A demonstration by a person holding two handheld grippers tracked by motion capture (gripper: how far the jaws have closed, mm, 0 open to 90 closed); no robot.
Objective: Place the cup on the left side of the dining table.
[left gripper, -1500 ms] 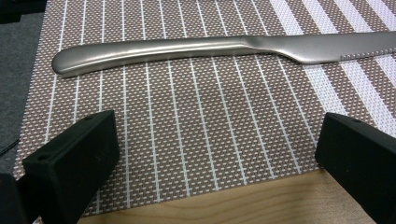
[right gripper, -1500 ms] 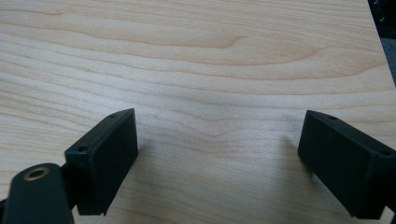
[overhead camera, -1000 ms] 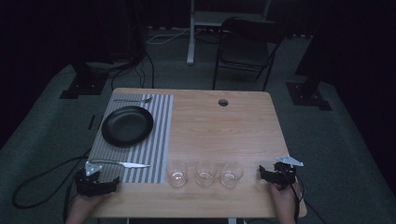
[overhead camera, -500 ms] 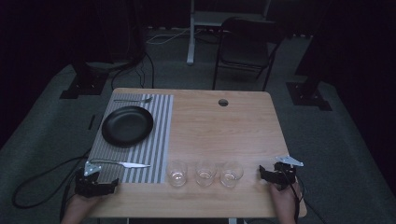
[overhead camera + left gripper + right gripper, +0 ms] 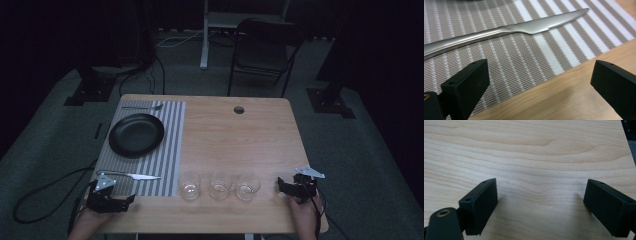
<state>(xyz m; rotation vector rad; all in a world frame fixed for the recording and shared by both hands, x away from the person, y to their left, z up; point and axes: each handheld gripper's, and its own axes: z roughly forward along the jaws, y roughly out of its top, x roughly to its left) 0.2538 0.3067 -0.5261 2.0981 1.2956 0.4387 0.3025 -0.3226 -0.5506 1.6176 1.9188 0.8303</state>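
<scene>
Steel knife (image 5: 506,31), unmarked, lies beyond the wide left tongs (image 5: 539,82); right tongs (image 5: 544,205) wide.

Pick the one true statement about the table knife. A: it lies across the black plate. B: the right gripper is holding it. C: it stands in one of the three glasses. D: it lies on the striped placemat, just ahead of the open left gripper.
D: the knife lies flat on the striped placemat, ahead of the left gripper, whose jaws stand wide apart and hold nothing.
</scene>
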